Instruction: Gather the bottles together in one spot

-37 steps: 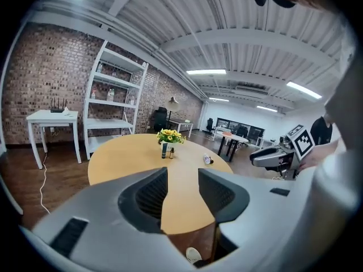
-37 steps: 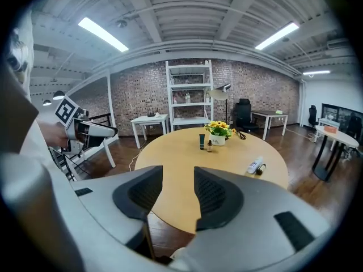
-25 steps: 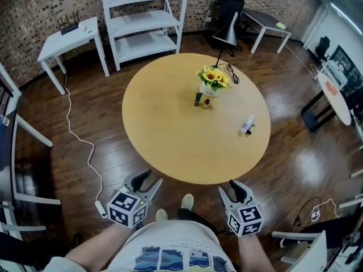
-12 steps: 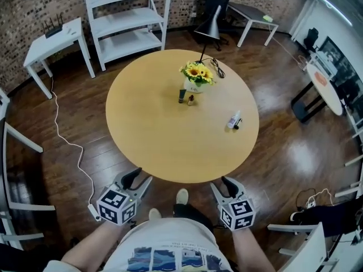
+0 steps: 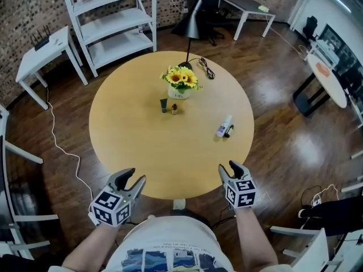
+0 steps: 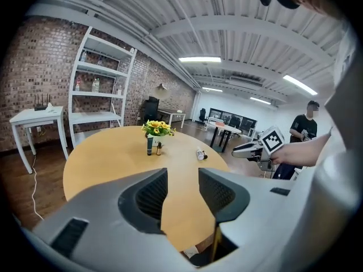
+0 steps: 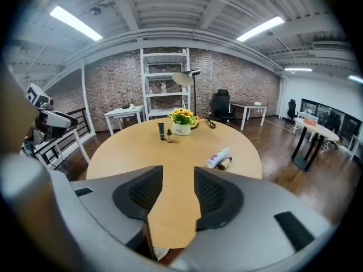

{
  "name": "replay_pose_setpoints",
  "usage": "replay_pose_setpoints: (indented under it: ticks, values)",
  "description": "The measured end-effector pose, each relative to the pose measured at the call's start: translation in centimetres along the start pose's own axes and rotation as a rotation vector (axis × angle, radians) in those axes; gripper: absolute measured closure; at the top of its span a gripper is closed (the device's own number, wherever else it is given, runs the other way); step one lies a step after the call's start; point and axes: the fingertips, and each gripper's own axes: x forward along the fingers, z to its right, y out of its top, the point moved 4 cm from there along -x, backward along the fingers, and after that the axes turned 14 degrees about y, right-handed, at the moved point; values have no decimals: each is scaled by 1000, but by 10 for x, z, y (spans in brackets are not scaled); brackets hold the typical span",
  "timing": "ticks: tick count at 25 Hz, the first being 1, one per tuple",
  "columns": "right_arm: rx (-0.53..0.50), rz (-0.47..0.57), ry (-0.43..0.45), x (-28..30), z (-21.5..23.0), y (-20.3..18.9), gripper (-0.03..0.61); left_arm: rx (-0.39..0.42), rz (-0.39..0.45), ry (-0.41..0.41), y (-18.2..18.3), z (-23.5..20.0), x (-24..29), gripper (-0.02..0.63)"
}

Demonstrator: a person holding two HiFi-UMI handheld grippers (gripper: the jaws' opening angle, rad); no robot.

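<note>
A white bottle (image 5: 223,126) lies on its side on the right of the round wooden table (image 5: 136,146), with a small dark bottle (image 5: 229,131) against it. A dark upright tube (image 5: 163,105) and a small brown bottle (image 5: 174,109) stand in front of the sunflower pot (image 5: 180,84). My left gripper (image 5: 131,178) and my right gripper (image 5: 230,169) hover at the table's near edge, both open and holding nothing. The right gripper view shows the white bottle (image 7: 218,158) ahead on the right and the tube (image 7: 161,131) further back. In the left gripper view the tube (image 6: 150,146) is far ahead.
A black lamp (image 5: 190,24) and its cable (image 5: 205,69) sit at the table's far side. Behind stand a white shelf unit (image 5: 113,24) and a white side table (image 5: 42,50). A white cable (image 5: 62,146) runs along the floor at the left.
Both grippers have moved forward from beside my body to the table's near edge. The table and the bottles now lie closer to them.
</note>
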Motion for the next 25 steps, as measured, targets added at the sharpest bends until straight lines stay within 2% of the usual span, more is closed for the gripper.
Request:
replay_pose_setpoints:
  ticks: [4, 9, 14, 18, 21, 25]
  values:
    - [30, -9, -5, 31, 66, 9, 380, 21, -34, 11, 19, 19, 46, 466]
    - [43, -37, 14, 75, 129, 1, 380, 55, -77, 19, 35, 45, 88, 466]
    - [163, -60, -34, 125, 199, -18, 380, 78, -120, 26, 42, 63, 116, 466]
    - [257, -53, -55, 148, 229, -26, 380, 102, -153, 19, 45, 71, 129, 466]
    - [288, -53, -70, 163, 244, -25, 380, 127, -152, 6, 52, 73, 140, 466]
    - [321, -58, -48, 176, 245, -26, 373, 140, -141, 1, 59, 70, 148, 466]
